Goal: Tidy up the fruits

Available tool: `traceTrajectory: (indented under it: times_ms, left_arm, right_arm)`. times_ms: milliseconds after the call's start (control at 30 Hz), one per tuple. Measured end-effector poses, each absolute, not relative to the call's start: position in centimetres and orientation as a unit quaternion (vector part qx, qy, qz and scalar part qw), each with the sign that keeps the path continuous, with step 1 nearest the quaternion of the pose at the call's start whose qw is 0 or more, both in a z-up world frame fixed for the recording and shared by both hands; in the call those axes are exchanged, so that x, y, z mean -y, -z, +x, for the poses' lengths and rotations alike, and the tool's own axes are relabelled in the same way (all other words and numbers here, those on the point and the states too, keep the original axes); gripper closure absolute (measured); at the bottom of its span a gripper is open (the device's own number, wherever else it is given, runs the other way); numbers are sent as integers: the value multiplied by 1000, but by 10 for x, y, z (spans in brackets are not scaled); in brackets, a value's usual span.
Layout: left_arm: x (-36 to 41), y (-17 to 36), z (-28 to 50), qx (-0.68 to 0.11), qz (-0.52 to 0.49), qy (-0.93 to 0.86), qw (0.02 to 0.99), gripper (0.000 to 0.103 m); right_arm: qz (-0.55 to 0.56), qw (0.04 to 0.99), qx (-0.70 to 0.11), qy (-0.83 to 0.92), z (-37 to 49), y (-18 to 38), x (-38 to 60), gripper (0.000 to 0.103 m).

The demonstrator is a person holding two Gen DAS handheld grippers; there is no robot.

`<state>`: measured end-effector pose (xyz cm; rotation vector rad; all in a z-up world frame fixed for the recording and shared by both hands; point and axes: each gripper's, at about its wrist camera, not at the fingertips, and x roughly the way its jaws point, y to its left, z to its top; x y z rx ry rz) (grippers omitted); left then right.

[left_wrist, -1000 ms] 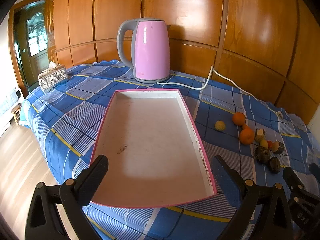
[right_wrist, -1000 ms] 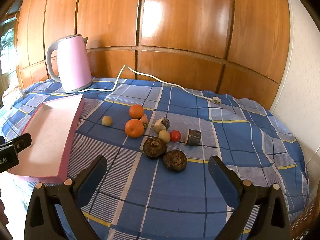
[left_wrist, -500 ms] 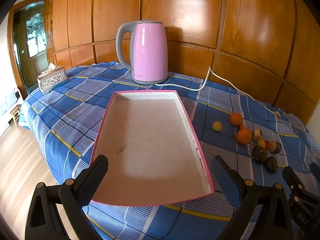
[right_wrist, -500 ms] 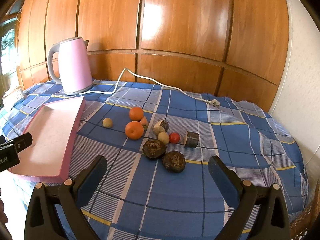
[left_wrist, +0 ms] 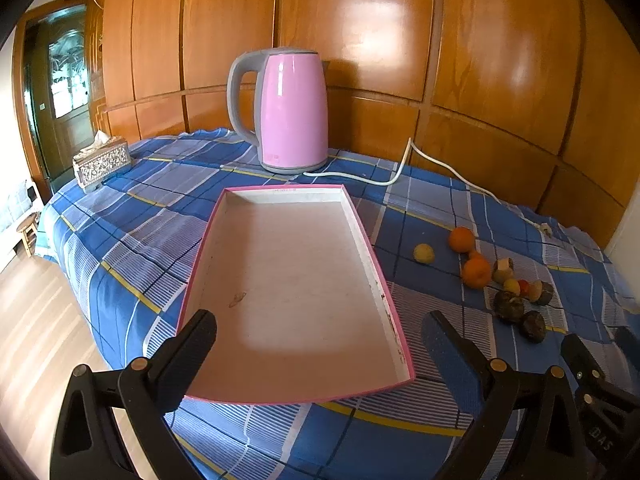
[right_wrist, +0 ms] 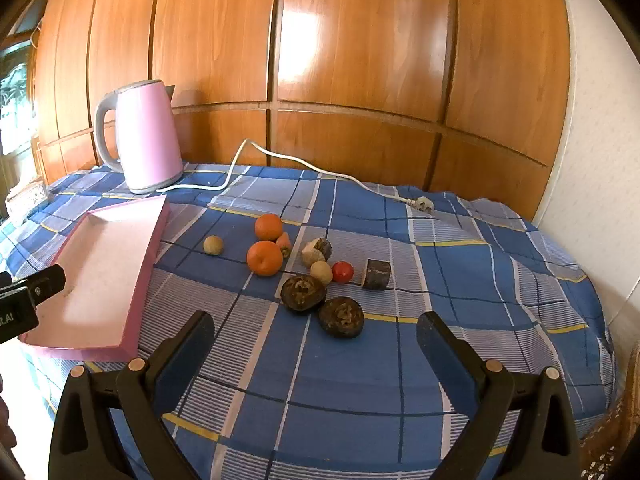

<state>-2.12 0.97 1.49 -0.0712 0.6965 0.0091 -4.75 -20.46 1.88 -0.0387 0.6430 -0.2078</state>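
Blue checked tablecloth [right_wrist: 460,288] underneath everything; on it, a pink-rimmed tray [left_wrist: 296,288] lying bare, long axis running from the near table edge back toward the pink kettle [left_wrist: 290,112]; no fruit in it yet, so organizing looks barely started.

Left gripper [left_wrist: 320,344] hovering at the tray's near short edge, jaws spread wide, nothing between them. Right gripper [right_wrist: 314,344] to the right of the tray, likewise gaping and empty, pointed straight at the fruit cluster; left gripper's tip just visible at the tray's near corner in the right wrist view.

All fruit lying right of the tray, clear of its long side; two dark shrivelled fruits [right_wrist: 320,304] nearest the right gripper, touching or almost so, dead ahead between its spread fingers; beyond them two oranges [right_wrist: 266,246], one behind the other; a dark cut chunk [right_wrist: 377,275] furthest from the tray; a pale halved piece [right_wrist: 316,252] mid-cluster; a small red fruit [right_wrist: 342,271] beside a pale round one [right_wrist: 321,272]; a lone yellowish ball [right_wrist: 213,245] closest to the tray.

Clearly the right gripper's job, judging by distance; straight advance to the dark pair, then a carry leftward over the tray's long rim; watch for rolling on the cloth.
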Motion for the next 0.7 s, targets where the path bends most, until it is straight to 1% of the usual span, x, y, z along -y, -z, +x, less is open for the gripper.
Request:
traceTrajectory:
  times_ms: [700]
  left_arm:
    - [-13, -15, -22, -343, -47, 1, 938, 0]
  right_arm:
    - [-23, 943, -311, 114, -56, -26, 205, 0]
